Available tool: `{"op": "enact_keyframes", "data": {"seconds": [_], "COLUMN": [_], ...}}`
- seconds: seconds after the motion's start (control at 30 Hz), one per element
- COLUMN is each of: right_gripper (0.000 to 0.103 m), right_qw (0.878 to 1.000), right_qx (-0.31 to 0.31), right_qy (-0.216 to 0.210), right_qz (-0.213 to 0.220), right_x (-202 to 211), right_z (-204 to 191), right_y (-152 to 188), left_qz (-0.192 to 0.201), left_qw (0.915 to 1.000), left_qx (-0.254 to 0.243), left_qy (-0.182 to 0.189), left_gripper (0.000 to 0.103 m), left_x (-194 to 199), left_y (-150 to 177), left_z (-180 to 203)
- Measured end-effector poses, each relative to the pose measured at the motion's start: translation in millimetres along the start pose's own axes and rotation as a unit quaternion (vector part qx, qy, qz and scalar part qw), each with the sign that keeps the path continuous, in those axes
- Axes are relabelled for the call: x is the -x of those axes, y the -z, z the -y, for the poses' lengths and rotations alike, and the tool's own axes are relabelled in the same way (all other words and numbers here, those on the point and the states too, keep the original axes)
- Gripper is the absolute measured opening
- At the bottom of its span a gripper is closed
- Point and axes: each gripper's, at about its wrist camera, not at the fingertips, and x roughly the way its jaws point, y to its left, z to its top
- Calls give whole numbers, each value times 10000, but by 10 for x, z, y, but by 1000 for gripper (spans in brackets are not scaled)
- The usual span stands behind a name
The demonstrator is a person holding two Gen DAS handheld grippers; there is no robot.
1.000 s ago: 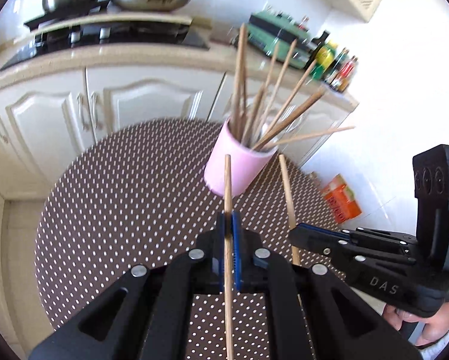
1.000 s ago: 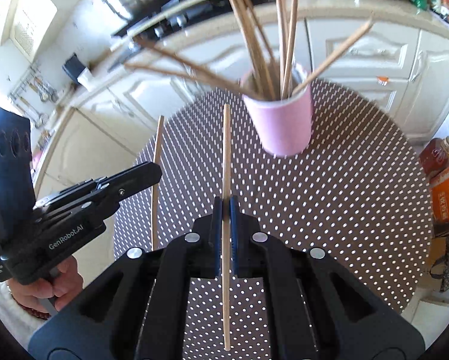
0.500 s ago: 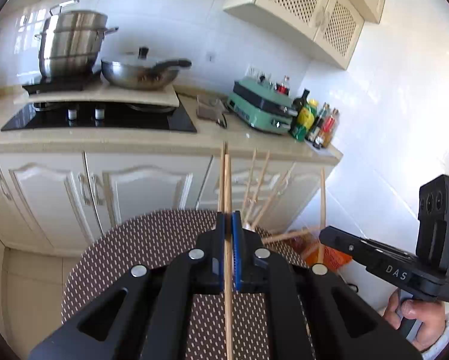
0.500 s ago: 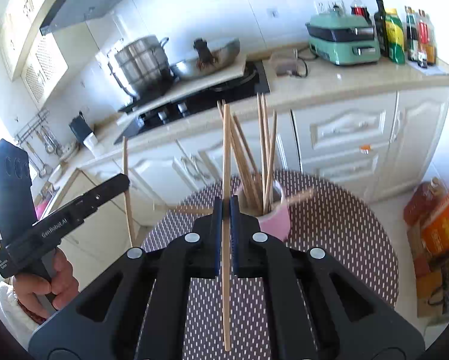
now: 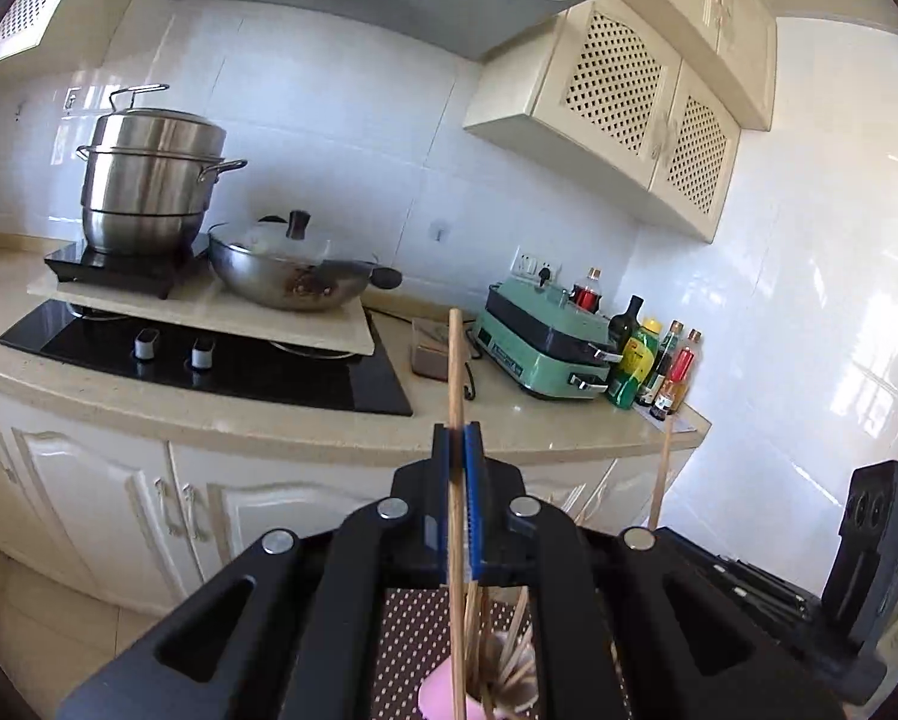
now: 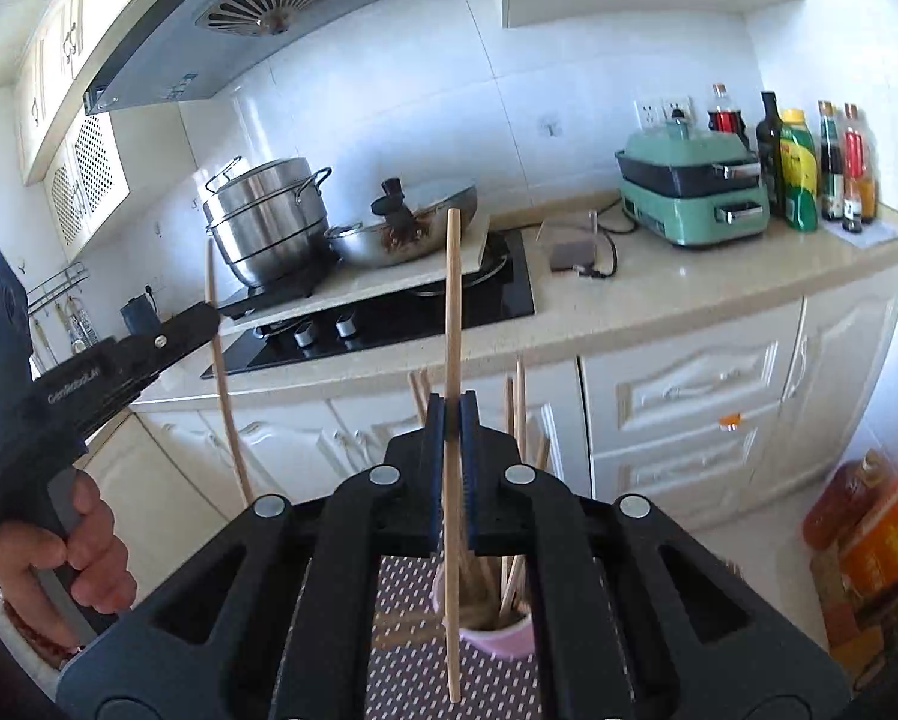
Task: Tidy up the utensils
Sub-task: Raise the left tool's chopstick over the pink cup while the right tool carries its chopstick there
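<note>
My left gripper (image 5: 456, 438) is shut on a wooden chopstick (image 5: 456, 372) held upright; its lower end hangs over the pink cup (image 5: 437, 697) of chopsticks seen low between my fingers. My right gripper (image 6: 452, 405) is shut on another wooden chopstick (image 6: 452, 312), also upright, its lower end in front of the pink cup (image 6: 503, 636). The cup stands on the brown dotted table (image 6: 401, 576). The left gripper also shows in the right wrist view (image 6: 209, 318) with its chopstick (image 6: 224, 384). The right gripper's chopstick shows in the left wrist view (image 5: 662, 468).
Behind the table runs a kitchen counter (image 5: 305, 420) with a black hob (image 5: 209, 360), a steel pot (image 5: 149, 186), a wok (image 5: 293, 276), a green grill appliance (image 5: 539, 348) and bottles (image 5: 653, 366). Orange packages (image 6: 869, 528) stand on the floor at right.
Both grippers have tilted up from pointing down at the table to level, each still holding its chopstick. The cup has dropped from mid-view to the bottom, below the fingers.
</note>
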Motion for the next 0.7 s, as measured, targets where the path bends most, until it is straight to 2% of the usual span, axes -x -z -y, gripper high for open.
{"op": "enact_keyframes", "data": {"seconds": [0.37, 0.7], "right_gripper": [5, 5], "right_qw": [9997, 9994], "right_qx": [112, 83], "right_qy": [-21, -40], "right_qz": [235, 332], "right_x": [-270, -341], "right_z": [144, 195], "right_y": [52, 108], "left_qz": [109, -15], "left_qw": [9995, 9985], "left_qx": [-41, 6], "left_qy": [284, 542], "left_gripper": [5, 5], "left_x": [-534, -884], "left_y": [115, 272], "left_z": [34, -37]}}
